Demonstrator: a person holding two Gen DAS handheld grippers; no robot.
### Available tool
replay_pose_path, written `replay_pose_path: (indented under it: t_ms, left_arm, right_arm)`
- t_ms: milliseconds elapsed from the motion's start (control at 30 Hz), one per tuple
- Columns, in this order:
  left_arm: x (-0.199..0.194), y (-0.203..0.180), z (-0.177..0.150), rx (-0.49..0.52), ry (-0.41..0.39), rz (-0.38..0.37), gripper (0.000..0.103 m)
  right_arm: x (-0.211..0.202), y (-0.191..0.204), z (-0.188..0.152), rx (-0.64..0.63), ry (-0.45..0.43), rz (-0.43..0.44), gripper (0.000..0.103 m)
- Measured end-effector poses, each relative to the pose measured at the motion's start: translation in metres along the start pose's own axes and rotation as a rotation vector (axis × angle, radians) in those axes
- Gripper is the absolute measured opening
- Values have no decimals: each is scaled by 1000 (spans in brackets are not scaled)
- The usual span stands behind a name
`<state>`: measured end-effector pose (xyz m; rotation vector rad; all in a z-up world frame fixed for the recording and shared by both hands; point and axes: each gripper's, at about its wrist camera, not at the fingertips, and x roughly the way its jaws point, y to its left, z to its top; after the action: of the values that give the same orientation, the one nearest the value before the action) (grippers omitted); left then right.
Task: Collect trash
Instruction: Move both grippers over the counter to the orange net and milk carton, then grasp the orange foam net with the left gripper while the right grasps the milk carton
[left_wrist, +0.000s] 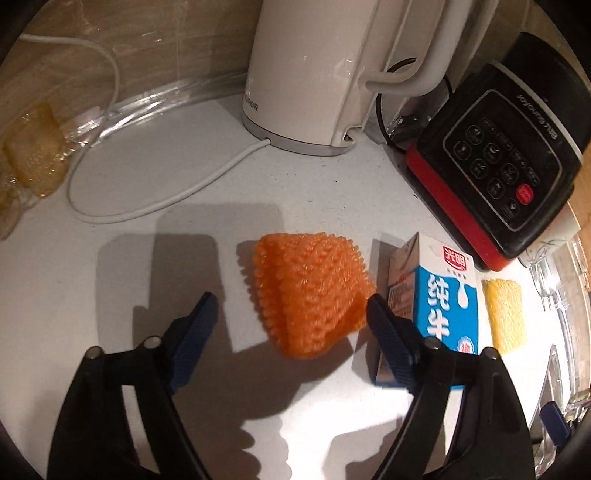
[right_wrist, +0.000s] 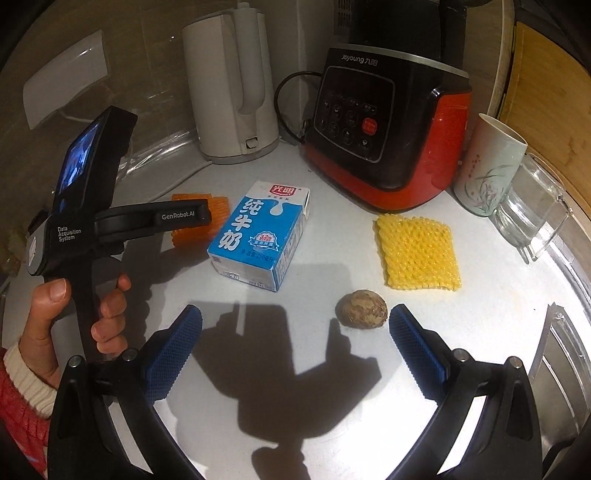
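Observation:
An orange foam fruit net (left_wrist: 308, 293) lies on the white counter (left_wrist: 147, 266), between the open fingers of my left gripper (left_wrist: 291, 317), which is empty. A blue and white milk carton (left_wrist: 436, 295) lies just right of it, behind the right finger. In the right wrist view the carton (right_wrist: 258, 236) lies at the centre, the orange net (right_wrist: 218, 210) is partly hidden behind the left gripper's body, a yellow foam net (right_wrist: 417, 251) lies to the right, and a brown nut-like ball (right_wrist: 364, 308) sits near my open, empty right gripper (right_wrist: 295, 325).
A white kettle (left_wrist: 306, 74) with its cord (left_wrist: 147, 206) and a black and red blender base (right_wrist: 384, 129) stand at the back. A ceramic cup (right_wrist: 487, 166) and a glass mug (right_wrist: 532, 210) stand at the right. A crumpled wrapper (left_wrist: 33, 155) lies at the left.

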<state>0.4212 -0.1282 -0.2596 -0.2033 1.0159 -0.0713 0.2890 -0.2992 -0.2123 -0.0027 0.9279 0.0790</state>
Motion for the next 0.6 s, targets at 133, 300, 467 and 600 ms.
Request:
replay_pose_path:
  t_ms: [133, 300, 467, 600]
  left_arm:
    - [8, -1, 2, -1, 13, -24, 63]
    - [10, -4, 5, 18, 4, -41, 46]
    - [4, -4, 8, 56, -4, -58, 33]
    - [0, -1, 10, 88, -14, -72, 28]
  right_arm:
    - [7, 3, 5, -5, 5, 7, 100]
    - [12, 10, 10, -10, 8, 16, 101]
    - [22, 16, 17, 0, 25, 18, 101]
    - [31, 21, 25, 25, 40, 6, 101]
